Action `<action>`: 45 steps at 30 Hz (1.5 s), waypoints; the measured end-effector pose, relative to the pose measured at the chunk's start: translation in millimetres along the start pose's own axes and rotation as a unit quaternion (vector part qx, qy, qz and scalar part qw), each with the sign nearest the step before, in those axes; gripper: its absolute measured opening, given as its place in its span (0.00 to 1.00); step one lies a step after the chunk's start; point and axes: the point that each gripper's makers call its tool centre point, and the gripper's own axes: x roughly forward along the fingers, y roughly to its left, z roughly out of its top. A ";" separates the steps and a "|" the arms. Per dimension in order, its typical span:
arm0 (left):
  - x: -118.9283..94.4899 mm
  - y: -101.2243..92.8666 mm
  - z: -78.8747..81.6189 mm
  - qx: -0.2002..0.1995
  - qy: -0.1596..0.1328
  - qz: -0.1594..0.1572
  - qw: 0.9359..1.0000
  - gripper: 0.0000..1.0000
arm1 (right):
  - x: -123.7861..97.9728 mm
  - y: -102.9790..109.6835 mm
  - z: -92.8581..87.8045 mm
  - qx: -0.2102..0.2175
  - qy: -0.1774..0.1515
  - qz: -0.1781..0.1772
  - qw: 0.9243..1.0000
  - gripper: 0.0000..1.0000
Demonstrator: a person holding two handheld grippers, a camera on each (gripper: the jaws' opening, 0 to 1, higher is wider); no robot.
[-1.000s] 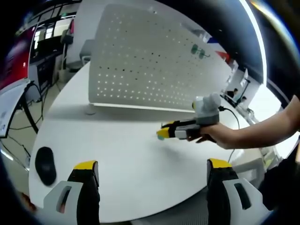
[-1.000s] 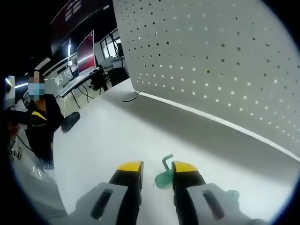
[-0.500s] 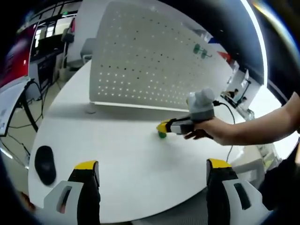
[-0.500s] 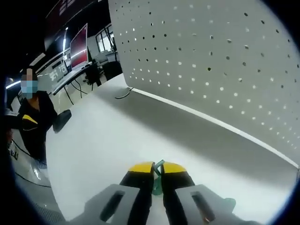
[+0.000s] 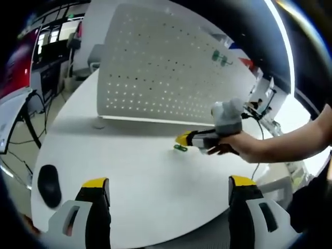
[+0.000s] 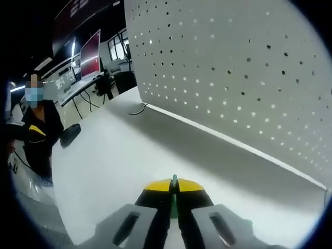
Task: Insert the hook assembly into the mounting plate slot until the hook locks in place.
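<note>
The right gripper pinches the green hook between closed fingers just above the table; its long axis seemingly points toward the pegboard. The left gripper hangs open.

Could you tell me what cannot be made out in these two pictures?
- Green hook, right gripper view: the right gripper is shut on it, so its shape is mostly hidden.
- Green hook on the pegboard, left gripper view: too small for detail.
- Mouse, left gripper view: near the edge, distorted.
</note>
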 end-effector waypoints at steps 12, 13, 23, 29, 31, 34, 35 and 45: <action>-5.4 -3.1 11.7 0.008 -0.018 -0.001 1.000 0.96 | -30.3 9.3 37.7 0.049 -0.070 0.011 0.996 0.00; -6.8 -4.6 14.9 0.007 -0.024 -0.001 1.000 0.97 | -33.3 10.6 40.6 0.050 -0.074 0.013 0.996 0.00; -7.9 -12.0 25.7 0.003 -0.033 -0.006 0.999 0.93 | -84.6 46.8 83.3 0.113 -0.159 0.062 0.979 0.00; -3.9 -19.8 31.2 -0.005 -0.034 -0.017 0.999 0.87 | -116.2 76.3 90.0 0.125 -0.184 0.085 0.971 0.00; -1.4 -22.3 33.7 -0.005 -0.036 -0.022 0.999 0.86 | -124.5 82.7 92.2 0.126 -0.194 0.090 0.969 0.00; 0.6 -28.5 37.5 -0.012 -0.039 -0.027 0.999 0.84 | -138.5 93.7 97.3 0.132 -0.217 0.101 0.962 0.00; 1.6 -31.1 38.5 -0.015 -0.038 -0.031 0.999 0.84 | -140.9 96.4 97.2 0.131 -0.218 0.103 0.962 0.00; 2.6 -48.3 51.4 -0.068 -0.062 -0.068 0.993 0.73 | -162.4 123.4 101.6 0.118 -0.257 0.127 0.951 0.00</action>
